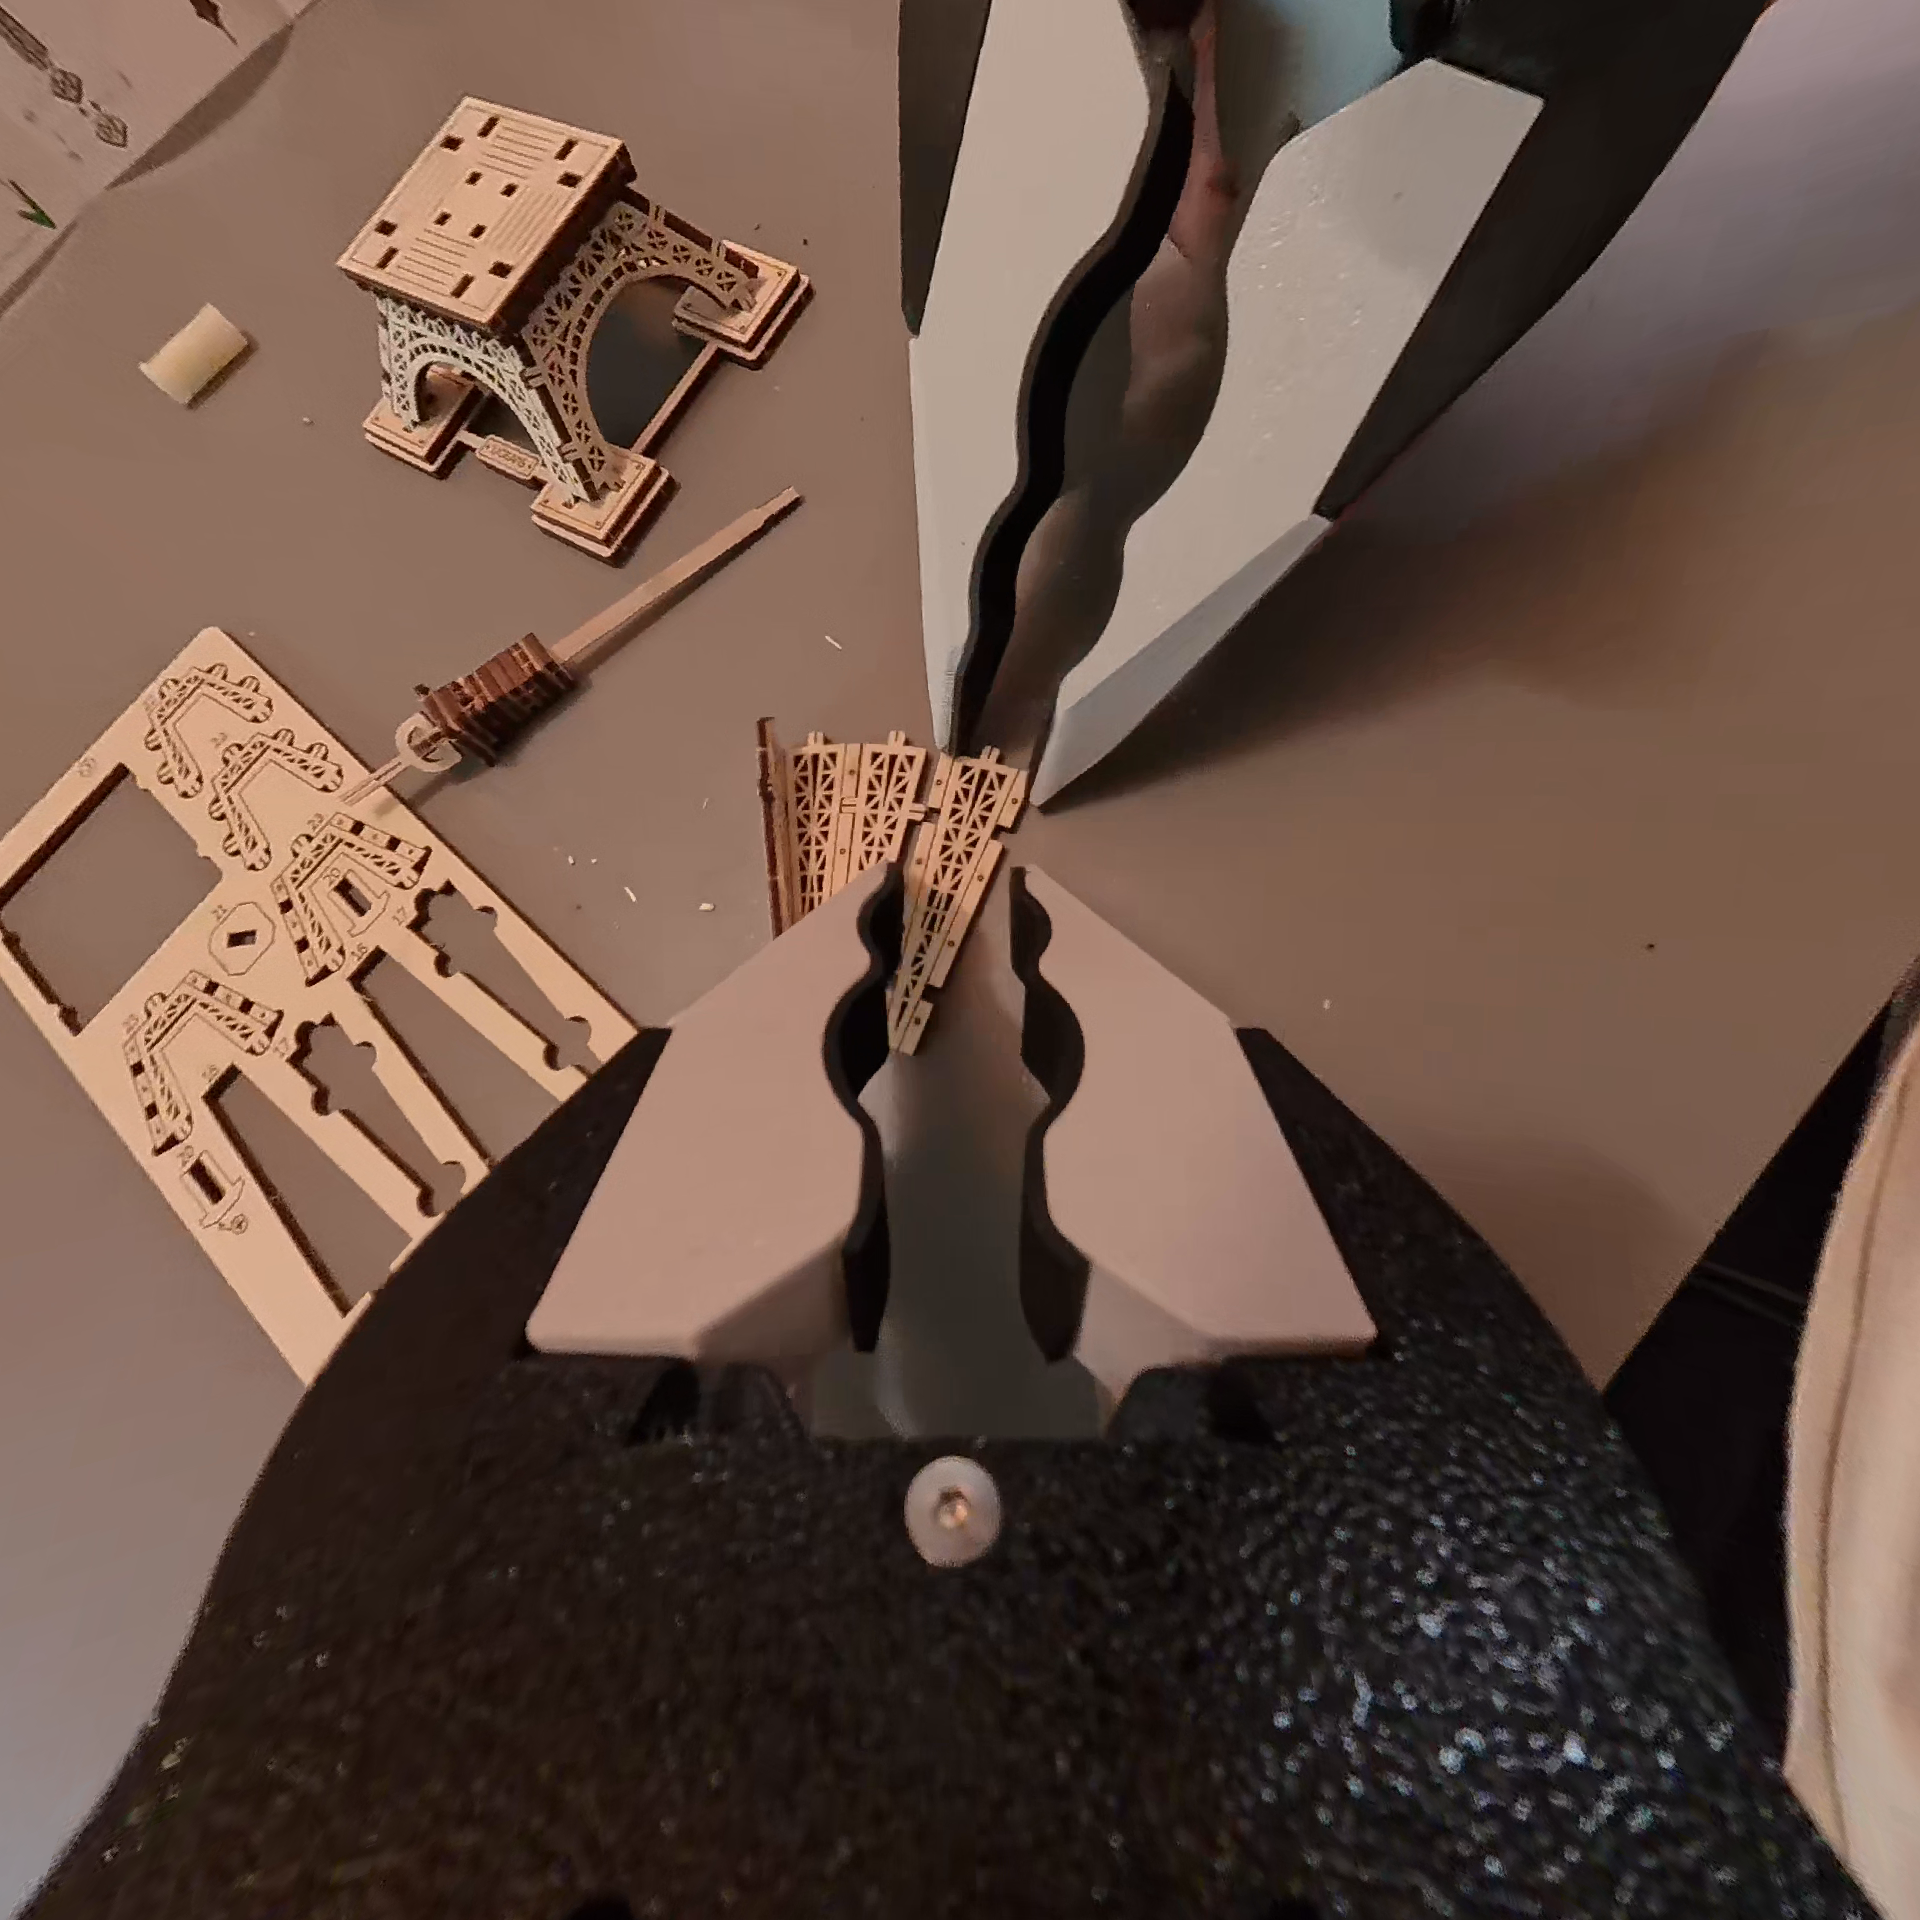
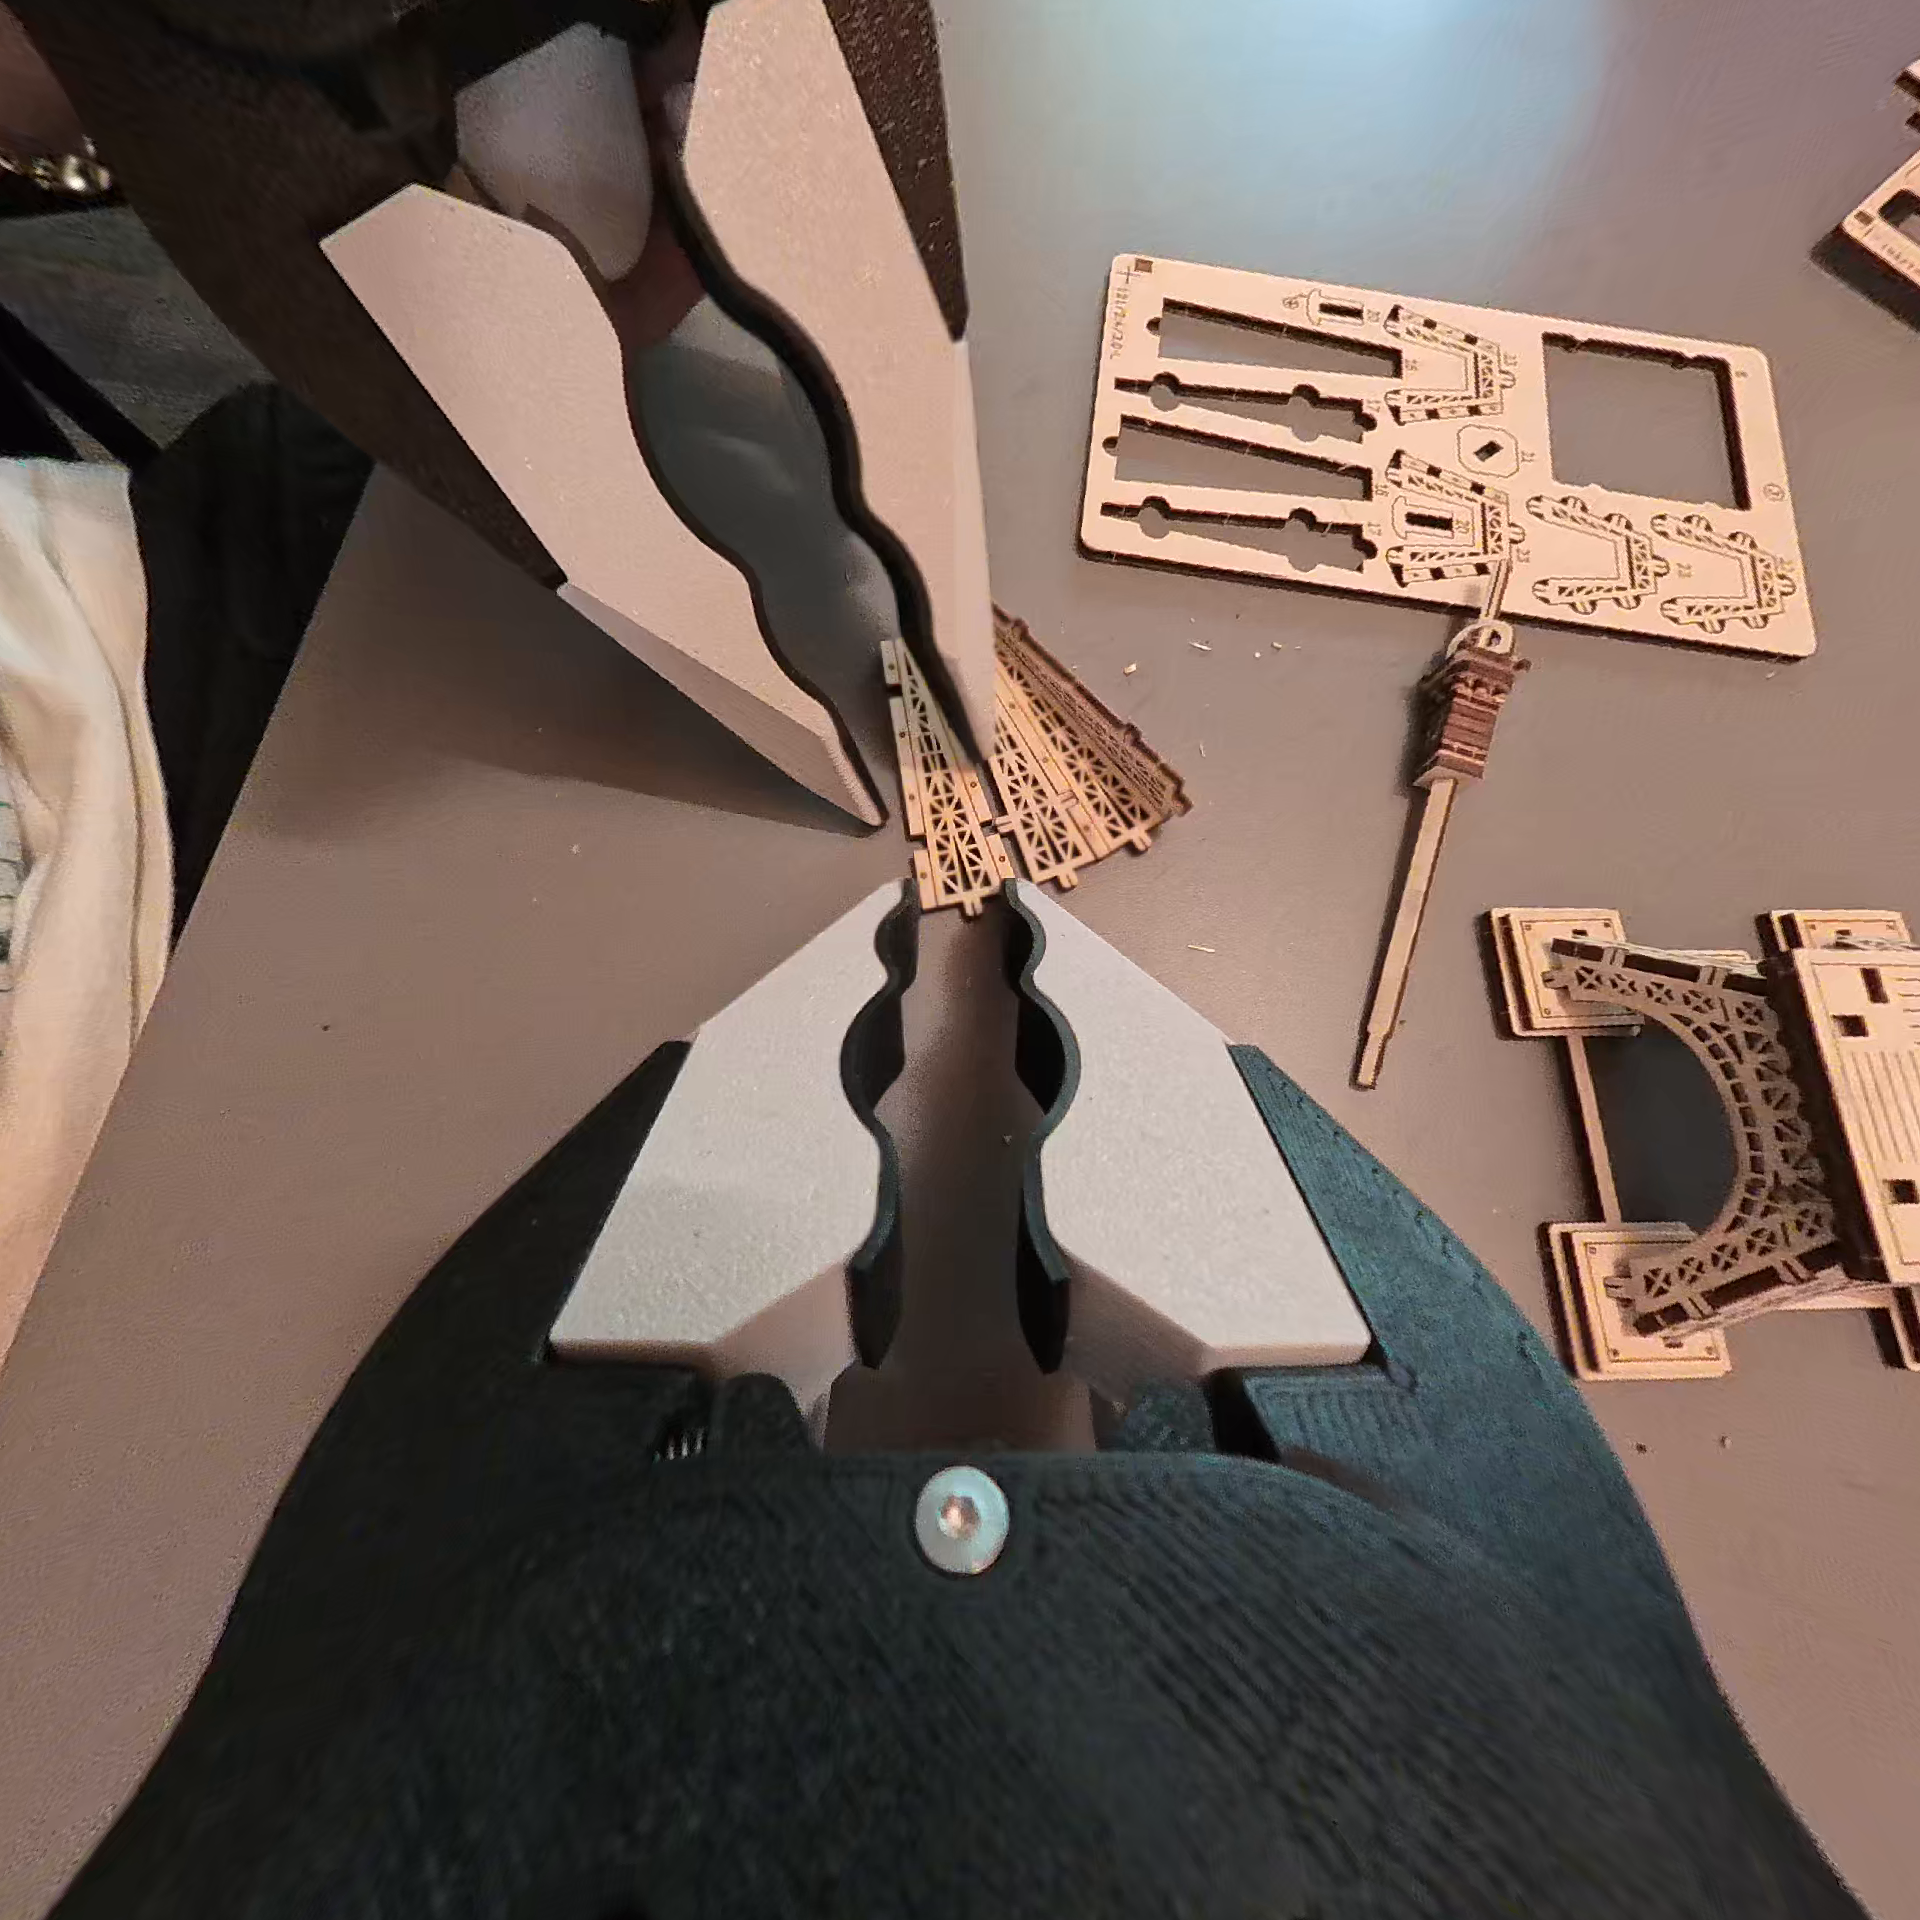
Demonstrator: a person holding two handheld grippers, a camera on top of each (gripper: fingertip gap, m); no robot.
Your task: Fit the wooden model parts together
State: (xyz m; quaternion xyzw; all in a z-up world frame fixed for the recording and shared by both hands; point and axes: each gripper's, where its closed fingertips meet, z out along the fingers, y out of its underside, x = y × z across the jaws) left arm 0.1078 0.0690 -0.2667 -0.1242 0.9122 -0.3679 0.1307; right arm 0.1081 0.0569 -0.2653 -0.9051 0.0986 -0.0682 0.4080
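A narrow wooden lattice strip [image 1: 940, 914] lies low over the grey table [image 1: 1455, 831] between both grippers. My left gripper [image 1: 954, 883] is closed to the strip's width around its near half. My right gripper [image 2: 958, 896] pinches the strip's other end [image 2: 951, 821] between its tips. Each gripper faces the other; the right one [image 1: 1003, 769] shows from above in the left wrist view, the left one [image 2: 925, 790] in the right wrist view. A fan of joined lattice panels [image 1: 831, 821] lies right beside the strip, touching it, and also shows in the right wrist view [image 2: 1070, 769].
A built tower base [image 1: 551, 332] [image 2: 1745, 1132], a spire piece [image 1: 540, 675] [image 2: 1444, 748] and a punched-out wooden sheet [image 1: 260, 935] [image 2: 1455, 447] lie to one side. A small pale block [image 1: 197, 348] and paper [image 1: 62, 104] lie farther off. A person's clothing [image 2: 62, 831] is at the table edge. Both grippers' tips are close together, under 4 cm apart. Left tips and right tips are each some 9 centimetres from the spire piece [image 1: 540, 675]. It is also in sight in the right wrist view [image 2: 1438, 751].
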